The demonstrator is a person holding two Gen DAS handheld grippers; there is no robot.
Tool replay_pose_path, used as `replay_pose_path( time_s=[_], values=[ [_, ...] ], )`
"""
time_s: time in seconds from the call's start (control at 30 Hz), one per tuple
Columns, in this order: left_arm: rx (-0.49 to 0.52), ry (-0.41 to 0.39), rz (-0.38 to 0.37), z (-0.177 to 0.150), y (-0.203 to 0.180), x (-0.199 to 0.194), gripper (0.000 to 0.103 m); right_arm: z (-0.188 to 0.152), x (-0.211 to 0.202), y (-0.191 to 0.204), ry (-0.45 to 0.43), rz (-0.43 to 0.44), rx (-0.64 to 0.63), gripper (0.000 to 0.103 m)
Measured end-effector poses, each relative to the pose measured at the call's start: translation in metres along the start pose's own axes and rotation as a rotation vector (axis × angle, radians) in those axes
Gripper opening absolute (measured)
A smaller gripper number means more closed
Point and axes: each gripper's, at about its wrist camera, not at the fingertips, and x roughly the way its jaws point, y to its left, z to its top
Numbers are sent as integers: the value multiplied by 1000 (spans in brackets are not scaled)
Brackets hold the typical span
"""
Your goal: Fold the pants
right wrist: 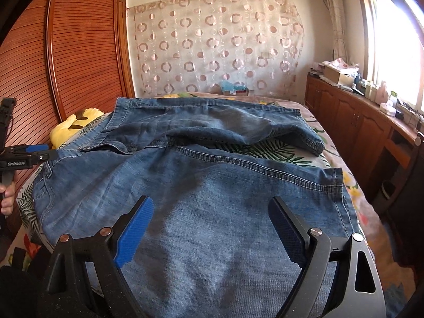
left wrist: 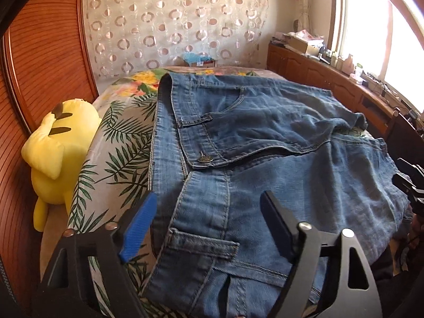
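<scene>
A pair of blue denim pants (right wrist: pixel 212 185) lies spread across a bed covered with a leaf-and-flower printed sheet (left wrist: pixel 119 143). The denim is faded and washed pale in patches, with light contrast stitching along the seams. In the left wrist view the waistband runs away from the camera, its metal button (left wrist: pixel 204 158) unfastened and the fly flap open, with belt loops and a front pocket curve showing. In the right wrist view the two legs stretch to the right; the farther leg is rumpled and bent, its hem lying short of the nearer leg's hem. The left gripper (left wrist: pixel 209 212) hangs over the waistband, blue-padded jaws apart, the cloth between them but not pinched. The right gripper (right wrist: pixel 210 222) hovers over the nearer leg, jaws spread wide, gripping nothing. A yellow plush toy (left wrist: pixel 58 153) sits beside the bed against a reddish wooden wardrobe (right wrist: pixel 79 53).
</scene>
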Motion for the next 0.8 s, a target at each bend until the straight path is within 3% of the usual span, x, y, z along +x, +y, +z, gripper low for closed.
replay_pose_path(
  time_s=[0.13, 0.37, 0.5, 0.67, 0.8],
  values=[
    [-10, 43, -1, 0, 10, 15, 56, -3, -5, -1, -7, 12, 2, 89],
    [-32, 110, -37, -15, 17, 28, 42, -9, -6, -10, -5, 20, 26, 89],
    [-29, 79, -51, -18, 14, 15, 17, -3, 2, -11, -2, 12, 28, 89],
    [-9, 41, -68, -15, 13, -5, 11, -1, 2, -12, 2, 1, 29, 89],
    [-34, 2, -1, -9, 29, -18, 11, 1, 2, -11, 5, -14, 33, 89]
  ],
)
